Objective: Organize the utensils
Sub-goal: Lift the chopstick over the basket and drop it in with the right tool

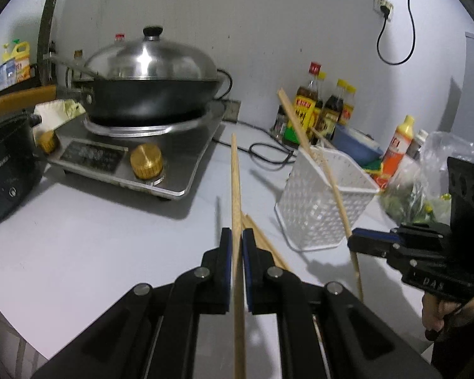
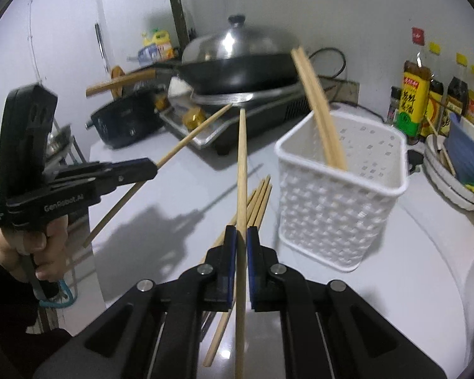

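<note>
Item, in my left gripper (image 1: 236, 246): one wooden chopstick (image 1: 236, 189), jaws pinched shut on it, shaft running forward between the pads and clear of the table (image 1: 110, 240). Item, in my right gripper (image 2: 241, 243): a second chopstick (image 2: 242, 170), jaws likewise clamped on it, tip raised toward the stove. Item, on the table just left of the white basket (image 2: 338, 208): a loose bundle of chopsticks (image 2: 259, 202), lying flat and roughly parallel. Item, in the basket: two chopsticks (image 2: 319, 107) already leaning upright against its rim. Handling, as I judge it: each stick is light, stiff and smooth, so it will likely pivot or slide in a pinch; a hold near mid-length balances best, while a hold toward the thick end leaves more free length to steer into the basket. The basket looks light and may shift if a stick pushes against its wall.
</note>
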Tool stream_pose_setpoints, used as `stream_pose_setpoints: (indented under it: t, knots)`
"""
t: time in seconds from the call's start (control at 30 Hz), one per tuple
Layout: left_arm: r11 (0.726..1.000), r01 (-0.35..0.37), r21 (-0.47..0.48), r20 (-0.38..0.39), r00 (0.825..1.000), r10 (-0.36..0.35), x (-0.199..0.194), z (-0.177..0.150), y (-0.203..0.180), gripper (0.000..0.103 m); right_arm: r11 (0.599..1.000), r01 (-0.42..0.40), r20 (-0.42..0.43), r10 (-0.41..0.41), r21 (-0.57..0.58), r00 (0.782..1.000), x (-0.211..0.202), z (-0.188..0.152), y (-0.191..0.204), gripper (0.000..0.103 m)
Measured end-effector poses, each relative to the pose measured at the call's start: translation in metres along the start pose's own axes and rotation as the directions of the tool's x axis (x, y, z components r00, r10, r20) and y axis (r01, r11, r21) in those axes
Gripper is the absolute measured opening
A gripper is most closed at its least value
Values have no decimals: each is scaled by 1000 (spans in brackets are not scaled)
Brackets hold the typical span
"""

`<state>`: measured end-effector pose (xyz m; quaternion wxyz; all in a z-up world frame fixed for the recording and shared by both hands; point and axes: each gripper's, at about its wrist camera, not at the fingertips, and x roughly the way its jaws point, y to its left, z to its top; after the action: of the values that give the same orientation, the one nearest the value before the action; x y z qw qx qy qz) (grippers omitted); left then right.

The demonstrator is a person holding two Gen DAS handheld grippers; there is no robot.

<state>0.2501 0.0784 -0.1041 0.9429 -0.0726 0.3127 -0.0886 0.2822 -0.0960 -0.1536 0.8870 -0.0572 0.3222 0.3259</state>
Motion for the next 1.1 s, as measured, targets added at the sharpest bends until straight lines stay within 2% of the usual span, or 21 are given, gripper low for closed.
stream_pose_setpoints:
  t: [0.2,0.5,0.9,1.1]
  knots:
    - [1000,7,15,38,999,-7,-11,14,-9,6,1000,-2,97,1,8,995,-37,26,-13,6]
    - [1000,12,22,89,996,-14,-16,36,-10,6,997,59,222,-48,-41,974,-75,79,-17,6]
    - [1000,30,10,124,992,-31,-16,52,-2,6,988,123,312,-87,-97,946,-107,127,-15,5]
    - [999,33,3,134,990,-34,-16,55,1,6,979,170,329,-124,-116,936,-106,142,-18,5]
